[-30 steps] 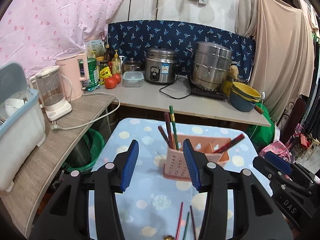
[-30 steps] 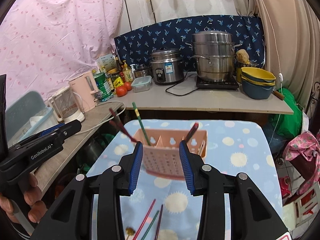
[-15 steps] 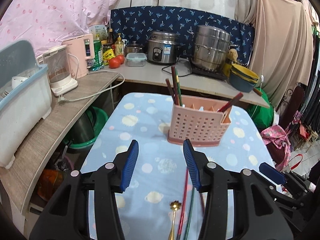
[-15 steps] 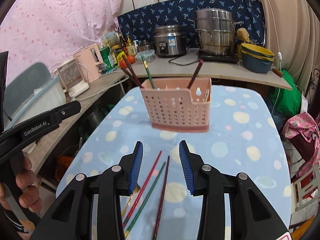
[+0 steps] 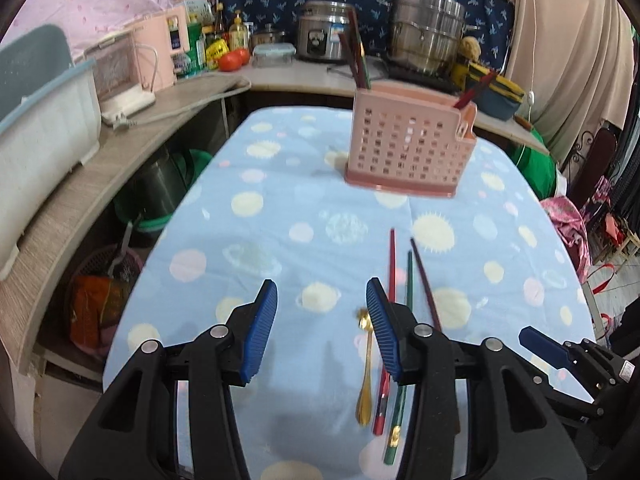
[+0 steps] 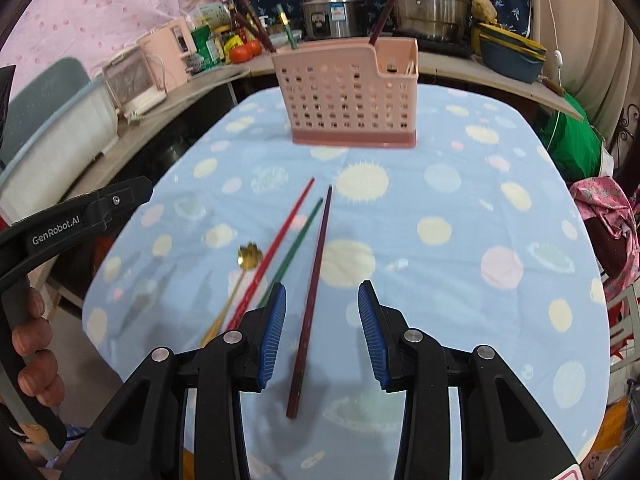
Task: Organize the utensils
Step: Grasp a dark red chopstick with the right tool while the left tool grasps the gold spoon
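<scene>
Each view comes from a fisheye camera mounted behind the jaws of a handheld gripper, looking forward and steeply downward along the fingers. The left wrist view sits close above the near end of the tabletop (image 5: 248, 240), with the left gripper (image 5: 322, 326) filling the lower frame. The right wrist view sits equally close, just to the right, over the right gripper (image 6: 322, 330). Both face the far kitchen counter (image 5: 288, 76). They share the pink utensil basket (image 5: 408, 144), the loose chopsticks (image 6: 312, 288) and the gold spoon (image 5: 365, 364) (each view also catches the other gripper at its edge).
</scene>
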The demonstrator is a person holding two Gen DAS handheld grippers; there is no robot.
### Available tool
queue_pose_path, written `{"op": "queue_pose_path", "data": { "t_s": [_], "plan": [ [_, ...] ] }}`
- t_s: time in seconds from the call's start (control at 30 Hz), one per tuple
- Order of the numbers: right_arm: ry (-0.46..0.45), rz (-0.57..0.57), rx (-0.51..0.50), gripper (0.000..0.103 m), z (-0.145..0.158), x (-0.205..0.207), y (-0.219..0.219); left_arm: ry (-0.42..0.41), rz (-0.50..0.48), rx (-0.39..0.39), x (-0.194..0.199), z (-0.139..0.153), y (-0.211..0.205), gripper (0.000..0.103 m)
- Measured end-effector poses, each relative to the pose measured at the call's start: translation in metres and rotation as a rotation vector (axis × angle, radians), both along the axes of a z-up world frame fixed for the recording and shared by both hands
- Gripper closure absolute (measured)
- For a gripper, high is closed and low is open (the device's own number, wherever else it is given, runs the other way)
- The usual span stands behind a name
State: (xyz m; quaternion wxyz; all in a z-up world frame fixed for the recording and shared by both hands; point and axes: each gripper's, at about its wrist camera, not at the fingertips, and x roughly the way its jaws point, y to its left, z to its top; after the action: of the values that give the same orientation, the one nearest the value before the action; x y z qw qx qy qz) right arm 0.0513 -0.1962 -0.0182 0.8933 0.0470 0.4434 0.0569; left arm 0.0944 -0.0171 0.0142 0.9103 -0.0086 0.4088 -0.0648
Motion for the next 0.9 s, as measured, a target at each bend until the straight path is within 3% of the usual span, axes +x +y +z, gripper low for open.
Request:
{"op": "queue_pose_path", "data": {
  "t_s": [0.47,0.83,0.9],
  "plan": [
    [0.097,0.036,-0.03,0.07,-0.051,-0.014,0.02,0.131,-0.003,0.027,-0.022,-0.061,0.008,0.059],
    [0.114,0.04,-0.047,0.086,-0.062,-0.013,0.021,0.179,-0.039,0.022,-0.03,-0.076,-0.001,0.058],
    [0.113,0.036,-0.051,0.09,-0.062,-0.014,0.02,0.182,-0.048,0.023,-0.031,-0.077,-0.004,0.053]
  ]
}}
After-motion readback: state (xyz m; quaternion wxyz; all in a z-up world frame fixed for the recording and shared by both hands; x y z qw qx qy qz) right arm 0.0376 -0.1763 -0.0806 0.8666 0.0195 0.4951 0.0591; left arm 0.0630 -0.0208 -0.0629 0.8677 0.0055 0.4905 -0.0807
